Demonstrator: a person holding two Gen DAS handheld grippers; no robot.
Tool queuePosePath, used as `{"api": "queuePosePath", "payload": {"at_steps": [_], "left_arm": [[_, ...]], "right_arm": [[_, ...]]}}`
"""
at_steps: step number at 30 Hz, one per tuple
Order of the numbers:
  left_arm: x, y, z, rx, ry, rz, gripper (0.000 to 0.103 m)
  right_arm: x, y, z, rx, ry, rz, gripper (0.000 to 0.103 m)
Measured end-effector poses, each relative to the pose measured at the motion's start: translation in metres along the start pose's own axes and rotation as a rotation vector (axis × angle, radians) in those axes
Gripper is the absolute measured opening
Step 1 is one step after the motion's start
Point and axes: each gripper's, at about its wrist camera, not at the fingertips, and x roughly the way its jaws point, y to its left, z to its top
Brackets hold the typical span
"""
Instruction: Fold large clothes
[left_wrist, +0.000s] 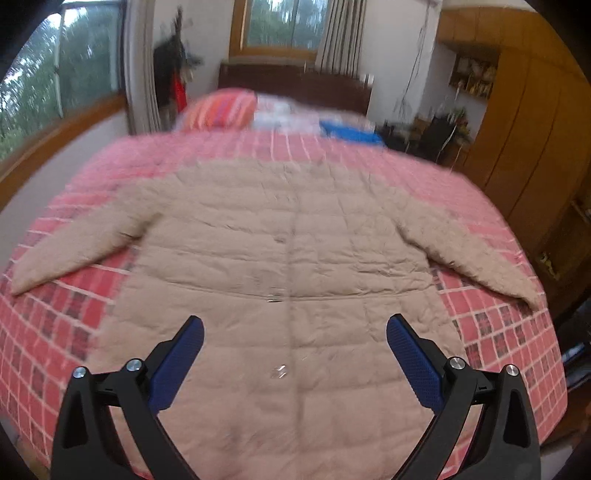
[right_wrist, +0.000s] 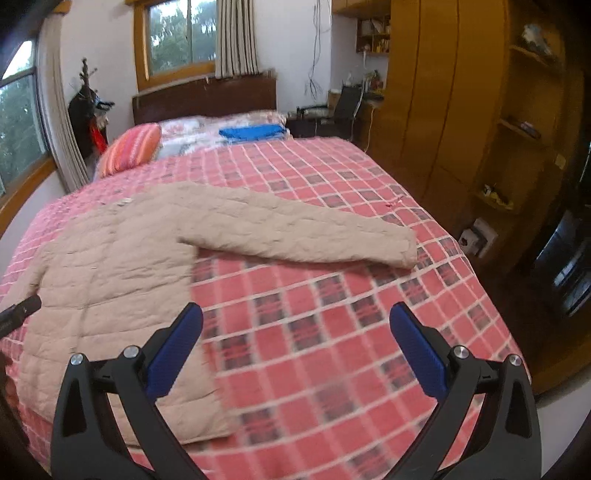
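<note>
A beige quilted coat (left_wrist: 291, 236) lies spread flat on the bed, front up, its snap closure running down the middle and both sleeves stretched out to the sides. Under it is a red checked bedspread (right_wrist: 332, 321) that covers nearly the whole mattress.

The left claw (left_wrist: 294, 332) hangs above the coat's near hem, its blue-padded fingers (left_wrist: 181, 365) spread wide with nothing between them. The right claw (right_wrist: 295, 325) is just as wide and empty, hovering over bare bedspread to the right of the coat's body and nearer than the right sleeve (right_wrist: 303, 229), which reaches out toward the bed's right edge. At the left edge of the right wrist view a dark tip of the other tool pokes in over the coat.

At the far end of the bed sit a striped orange pillow (right_wrist: 129, 149), a folded blue cloth (right_wrist: 253, 132) on some pale bedding, and a dark wooden headboard (right_wrist: 205, 98) beneath a curtained window. Tall wooden wardrobes (right_wrist: 439, 92) line the right wall. The left wrist view is somewhat blurred.
</note>
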Motion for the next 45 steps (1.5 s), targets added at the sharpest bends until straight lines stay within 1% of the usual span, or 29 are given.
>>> {"api": "queuePosePath", "payload": {"at_steps": [2,3,4,5,7,9,11,13,14,16,17,18,19,21,25,28,29,30,31,32,33,35,37,39,40,41,42,45], "left_arm": [[0.025,-0.024,0.018,0.078,0.022,0.014,0.099],[0.039,-0.039,0.028,0.124,0.051,0.003,0.099],[0.053,-0.052,0.037,0.163,0.080,-0.016,0.099],[0.064,-0.063,0.043,0.184,0.103,-0.035,0.099],[0.087,-0.084,0.057,0.195,0.156,-0.091,0.099],[0.103,-0.101,0.068,0.189,0.192,-0.146,0.099],[0.113,-0.114,0.077,0.176,0.217,-0.203,0.096],[0.126,-0.128,0.087,0.180,0.253,-0.258,0.082],[0.133,-0.134,0.090,0.178,0.274,-0.282,0.080],[0.149,-0.144,0.096,0.160,0.315,-0.330,0.069],[0.158,-0.149,0.098,0.149,0.334,-0.345,0.066],[0.168,-0.155,0.100,0.140,0.354,-0.368,0.059],[0.176,-0.160,0.101,0.136,0.372,-0.385,0.056],[0.191,-0.168,0.103,0.131,0.398,-0.403,0.055],[0.214,-0.178,0.109,0.120,0.416,-0.409,0.050],[0.232,-0.181,0.111,0.102,0.439,-0.415,0.049],[0.236,-0.181,0.111,0.097,0.445,-0.421,0.048],[0.238,-0.180,0.111,0.092,0.449,-0.426,0.045],[0.241,-0.180,0.112,0.087,0.452,-0.430,0.043],[0.244,-0.180,0.112,0.085,0.454,-0.434,0.042],[0.245,-0.179,0.112,0.082,0.456,-0.437,0.041],[0.250,-0.178,0.112,0.082,0.462,-0.434,0.036],[0.254,-0.176,0.111,0.085,0.465,-0.423,0.027],[0.258,-0.174,0.110,0.081,0.468,-0.423,0.023],[0.259,-0.172,0.110,0.079,0.470,-0.422,0.020],[0.260,-0.171,0.110,0.079,0.470,-0.421,0.019],[0.260,-0.170,0.109,0.080,0.470,-0.421,0.018],[0.262,-0.170,0.109,0.082,0.465,-0.416,0.017]], "right_arm": [[0.027,-0.026,0.015,0.044,0.038,-0.085,0.100],[0.040,-0.043,0.023,0.079,0.050,-0.101,0.100],[0.049,-0.054,0.027,0.101,0.061,-0.095,0.100],[0.064,-0.071,0.033,0.133,0.090,-0.101,0.100],[0.083,-0.095,0.040,0.181,0.117,-0.114,0.100],[0.108,-0.120,0.044,0.215,0.169,-0.114,0.100],[0.124,-0.132,0.045,0.226,0.211,-0.115,0.100],[0.142,-0.151,0.047,0.254,0.245,-0.144,0.100],[0.147,-0.155,0.048,0.266,0.254,-0.149,0.100],[0.163,-0.172,0.050,0.299,0.277,-0.145,0.100],[0.169,-0.178,0.050,0.308,0.284,-0.142,0.100],[0.178,-0.184,0.051,0.322,0.297,-0.134,0.100],[0.184,-0.189,0.052,0.330,0.302,-0.126,0.100],[0.200,-0.196,0.053,0.349,0.311,-0.094,0.100],[0.224,-0.201,0.054,0.383,0.329,-0.010,0.100],[0.240,-0.196,0.058,0.367,0.345,0.004,0.100],[0.246,-0.195,0.059,0.369,0.354,0.007,0.098],[0.253,-0.194,0.059,0.377,0.370,0.013,0.090],[0.259,-0.195,0.058,0.389,0.387,0.024,0.076],[0.264,-0.196,0.058,0.402,0.404,0.036,0.068],[0.269,-0.197,0.056,0.423,0.422,0.058,0.065],[0.275,-0.197,0.055,0.432,0.433,0.071,0.063],[0.276,-0.191,0.055,0.393,0.430,0.042,0.051],[0.275,-0.185,0.057,0.356,0.425,0.012,0.045],[0.274,-0.182,0.058,0.344,0.423,0.005,0.039],[0.273,-0.179,0.059,0.329,0.418,0.002,0.036],[0.273,-0.177,0.060,0.322,0.418,-0.006,0.034],[0.273,-0.170,0.062,0.312,0.420,-0.042,0.033]]}}
